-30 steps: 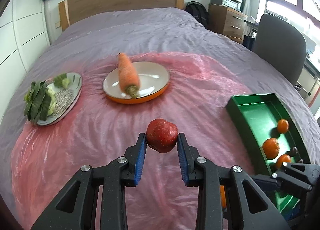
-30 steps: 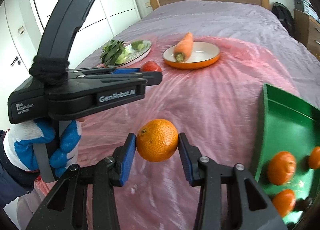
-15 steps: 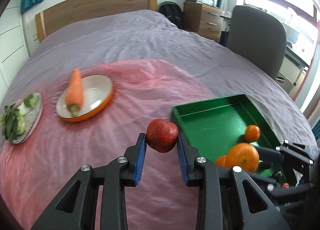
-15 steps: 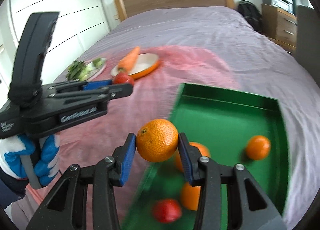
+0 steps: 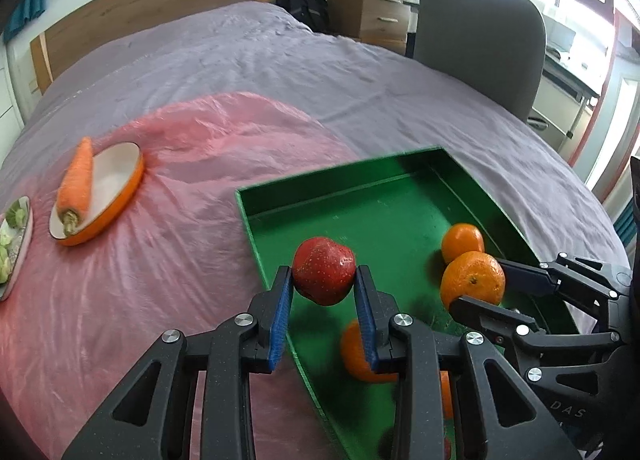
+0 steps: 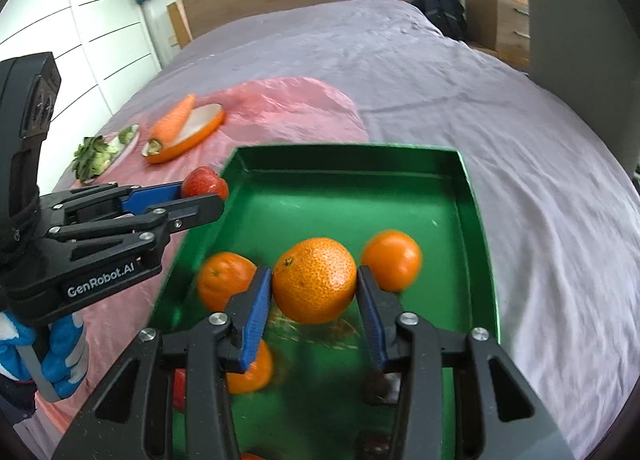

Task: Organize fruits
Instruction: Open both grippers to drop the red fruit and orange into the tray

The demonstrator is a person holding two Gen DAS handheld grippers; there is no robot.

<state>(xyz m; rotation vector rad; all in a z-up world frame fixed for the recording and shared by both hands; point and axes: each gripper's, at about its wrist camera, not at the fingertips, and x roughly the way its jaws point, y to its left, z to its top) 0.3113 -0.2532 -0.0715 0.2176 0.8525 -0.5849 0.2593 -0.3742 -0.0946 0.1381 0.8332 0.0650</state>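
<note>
Right wrist view: my right gripper (image 6: 315, 292) clamps the round dimpled orange tangerine (image 6: 314, 280) over the green metal tray (image 6: 468, 195); I should lower it onto bare floor before letting go.

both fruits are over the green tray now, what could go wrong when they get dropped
1. The apple in the left tool hangs near the green tray's left wall, so it might clip the rim and roll onto the pink sheet.
2. The orange in the right tool sits above loose oranges; released here, it may bump and scatter them.
3. The two tools are close together and might collide.
</note>
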